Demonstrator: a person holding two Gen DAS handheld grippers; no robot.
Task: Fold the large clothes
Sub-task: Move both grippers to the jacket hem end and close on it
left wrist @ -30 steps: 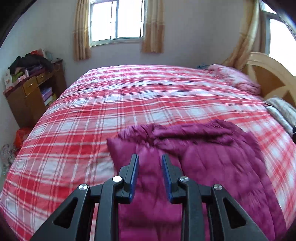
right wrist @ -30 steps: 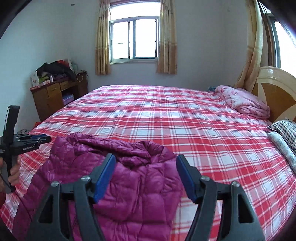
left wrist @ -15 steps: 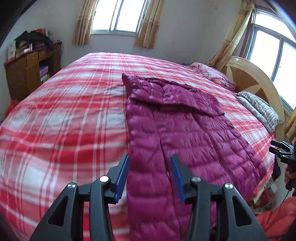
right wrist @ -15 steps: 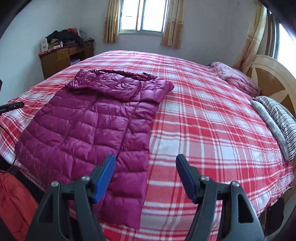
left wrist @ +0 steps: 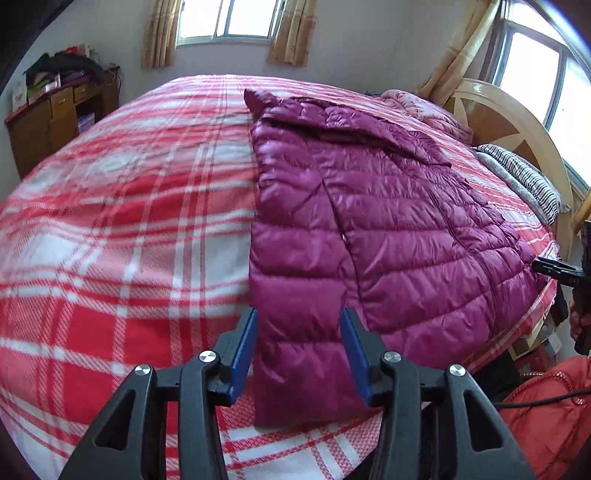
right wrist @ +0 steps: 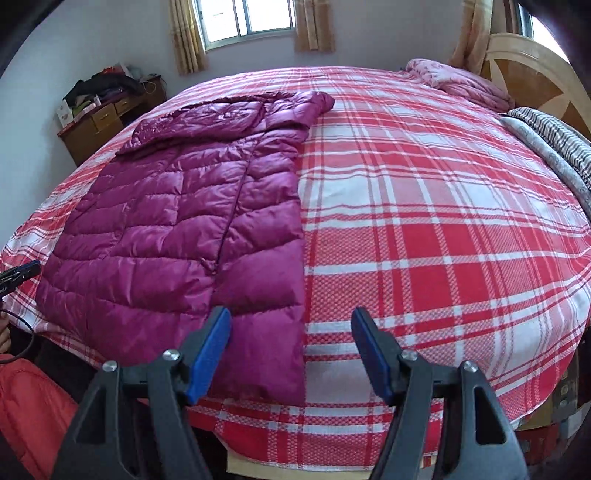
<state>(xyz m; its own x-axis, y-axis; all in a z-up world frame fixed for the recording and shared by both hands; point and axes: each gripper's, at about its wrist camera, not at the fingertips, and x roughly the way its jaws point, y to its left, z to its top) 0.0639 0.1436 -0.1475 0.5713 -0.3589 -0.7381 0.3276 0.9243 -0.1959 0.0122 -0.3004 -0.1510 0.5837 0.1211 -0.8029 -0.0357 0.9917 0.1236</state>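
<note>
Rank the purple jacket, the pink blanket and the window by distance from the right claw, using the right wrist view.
1. Purple jacket: just ahead of the right claw, left side of the bed.
2. Pink blanket: far right corner of the bed, by the headboard.
3. Window: on the back wall, beyond the bed.

Your puffer jacket [left wrist: 388,221]: shiny quilted nylon-looking shell. Bed cover [right wrist: 424,221]: matt woven plaid cloth. Your tongs [left wrist: 298,350]: matt black plastic, blue pads, metal screws. Headboard [left wrist: 517,122]: glossy wood.

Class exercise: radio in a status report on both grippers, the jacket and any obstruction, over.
Left gripper open, over the sleeve. Right gripper open, empty, at hem corner. Magenta puffer jacket flat on plaid bedspread. Nothing obstructing.
</note>
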